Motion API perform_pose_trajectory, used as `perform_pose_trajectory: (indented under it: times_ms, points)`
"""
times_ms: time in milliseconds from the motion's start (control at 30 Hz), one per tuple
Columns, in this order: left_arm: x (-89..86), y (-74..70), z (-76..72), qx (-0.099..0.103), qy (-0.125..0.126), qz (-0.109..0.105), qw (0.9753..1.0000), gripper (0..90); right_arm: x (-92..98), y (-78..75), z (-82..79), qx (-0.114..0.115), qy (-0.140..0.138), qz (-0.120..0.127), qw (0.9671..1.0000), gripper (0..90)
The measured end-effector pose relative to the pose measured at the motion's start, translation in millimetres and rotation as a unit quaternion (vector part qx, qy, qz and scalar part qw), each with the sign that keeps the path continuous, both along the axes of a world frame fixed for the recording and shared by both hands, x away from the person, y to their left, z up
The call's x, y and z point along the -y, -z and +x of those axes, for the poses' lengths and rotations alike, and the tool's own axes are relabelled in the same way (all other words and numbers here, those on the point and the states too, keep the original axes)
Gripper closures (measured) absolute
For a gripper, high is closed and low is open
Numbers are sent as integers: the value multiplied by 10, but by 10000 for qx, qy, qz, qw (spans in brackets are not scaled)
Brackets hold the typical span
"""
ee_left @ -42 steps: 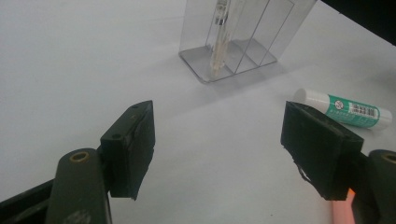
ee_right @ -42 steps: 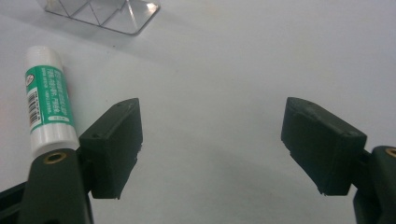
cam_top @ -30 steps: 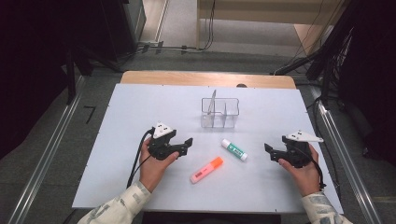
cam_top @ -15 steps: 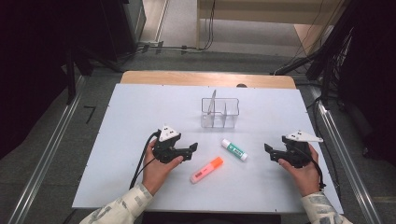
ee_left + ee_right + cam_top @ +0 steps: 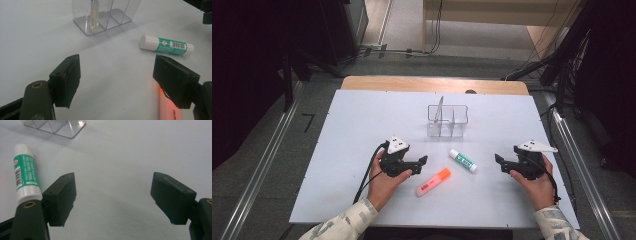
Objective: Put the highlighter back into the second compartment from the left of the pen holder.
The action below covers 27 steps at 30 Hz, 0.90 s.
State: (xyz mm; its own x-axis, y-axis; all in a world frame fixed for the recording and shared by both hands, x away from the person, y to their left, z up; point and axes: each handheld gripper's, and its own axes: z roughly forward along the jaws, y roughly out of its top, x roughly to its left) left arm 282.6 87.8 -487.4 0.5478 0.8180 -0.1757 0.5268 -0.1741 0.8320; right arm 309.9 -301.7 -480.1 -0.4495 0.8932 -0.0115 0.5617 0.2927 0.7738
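Note:
An orange highlighter [image 5: 433, 182] and a white-and-green glue stick [image 5: 463, 160] lie on the white table [image 5: 337, 130]. My left gripper [image 5: 419, 165] is open just left of the highlighter, its jaws pointing right. In the left gripper view, the left gripper [image 5: 120, 80] is empty; the highlighter [image 5: 170, 107] shows behind its right jaw and the glue stick [image 5: 166, 45] lies beyond. My right gripper [image 5: 501, 164] is open, right of the glue stick, with its jaws pointing left. In the right gripper view, the right gripper [image 5: 115, 197] is empty and the glue stick [image 5: 26, 172] lies at its left.
A clear three-compartment organizer [image 5: 447, 120] stands behind the glue stick, with a thin pen-like item upright in its left compartment. The organizer [image 5: 105, 15] is at the top of the left gripper view, and its corner [image 5: 57, 126] shows in the right gripper view. Bare table surrounds the objects.
My left gripper has shifted a little to the right and nearer, closing on the highlighter. The right gripper and all the objects have stayed put.

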Motion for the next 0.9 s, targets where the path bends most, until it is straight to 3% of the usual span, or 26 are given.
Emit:
perform_pose_trajectory:
  times_ms: [900]
  points:
    - [344,126,-47,-140,384,213,9989,225,-2,-10,-4,32,5,0,10000,196]
